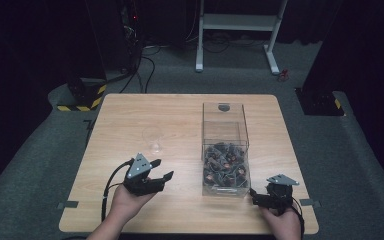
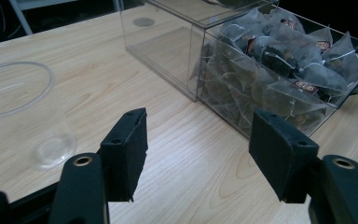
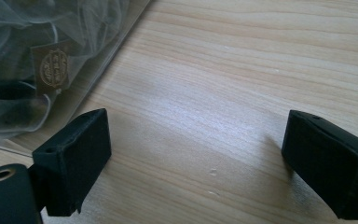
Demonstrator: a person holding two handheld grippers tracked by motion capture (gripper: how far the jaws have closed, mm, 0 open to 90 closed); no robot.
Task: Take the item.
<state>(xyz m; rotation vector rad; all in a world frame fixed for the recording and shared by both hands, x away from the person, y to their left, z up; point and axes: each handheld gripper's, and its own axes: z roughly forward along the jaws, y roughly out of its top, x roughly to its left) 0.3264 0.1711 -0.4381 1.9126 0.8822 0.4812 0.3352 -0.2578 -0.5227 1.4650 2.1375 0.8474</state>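
On the wooden table (image 1: 130,120) the clear box (image 1: 224,125) of tea bags (image 1: 225,165) sits between the tongs, just beside the spread, empty right gripper (image 1: 255,196), with the clear cup (image 1: 152,140) near the spread, empty left gripper (image 1: 161,169).

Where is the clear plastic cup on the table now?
In the high view the clear cup stands near the table's middle, left of the clear box and just beyond the left gripper.
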